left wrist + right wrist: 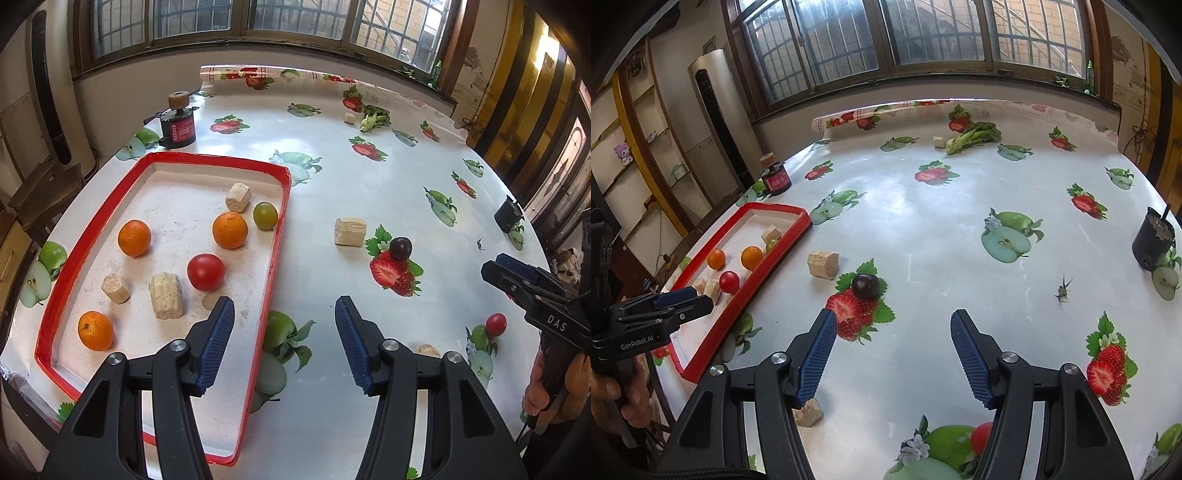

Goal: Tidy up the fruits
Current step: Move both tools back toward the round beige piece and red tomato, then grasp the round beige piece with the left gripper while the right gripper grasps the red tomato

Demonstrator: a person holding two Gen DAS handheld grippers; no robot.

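Note:
A red-rimmed tray (280,221) holds three oranges (229,229), a red tomato (205,271), a green fruit (265,215) and several beige blocks (166,295). On the table, a dark plum (400,248) lies on a printed strawberry, and a small red tomato (495,324) lies near the front right. My left gripper (284,328) is open and empty over the tray's right edge. My right gripper (893,350) is open and empty, just short of the plum (865,286); the small tomato (981,437) is partly hidden under its right finger.
Beige blocks lie loose on the table (350,231) (809,412). A dark jar (178,127) stands behind the tray. A leafy green vegetable (973,136) lies at the back. A black pot (1152,240) stands at the right edge.

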